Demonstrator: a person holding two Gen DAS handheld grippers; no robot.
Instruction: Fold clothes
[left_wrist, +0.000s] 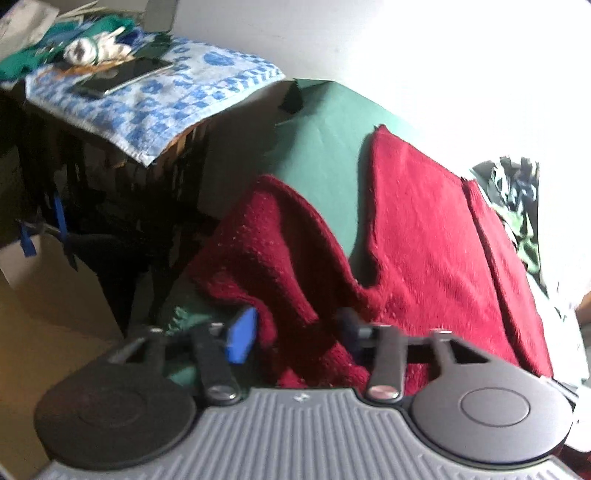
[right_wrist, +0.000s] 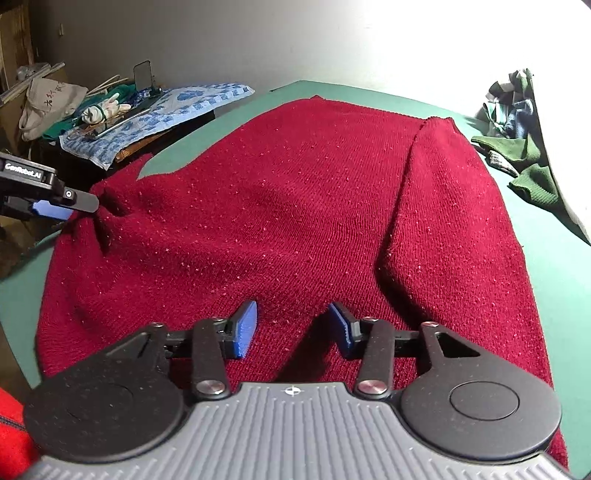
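Left wrist view: my left tool (left_wrist: 295, 332) tilts down at lower centre, pinching a bunched fold of the red sweater (left_wrist: 424, 229) over the green worktop (left_wrist: 325, 147); a blue patterned towel (left_wrist: 155, 99) lies upper left.

Right wrist view: my right tool (right_wrist: 291, 328) angles down, spread above the sweater (right_wrist: 295, 206), gripping nothing. Only here the left tool (right_wrist: 79, 210) shows from outside at the left edge, and a heap of clothes (right_wrist: 517, 122) upper right.

The red sweater (right_wrist: 295, 206) was coarse knitted wool, matt and flecked with pale lint. My table (right_wrist: 561, 266) wore smooth, matt green covering. My right tongs (right_wrist: 293, 328) had ribbed blue rubbery pads on black matt plastic arms with shiny metal rivets. The blue towel (left_wrist: 155, 99) looked like rough terry.
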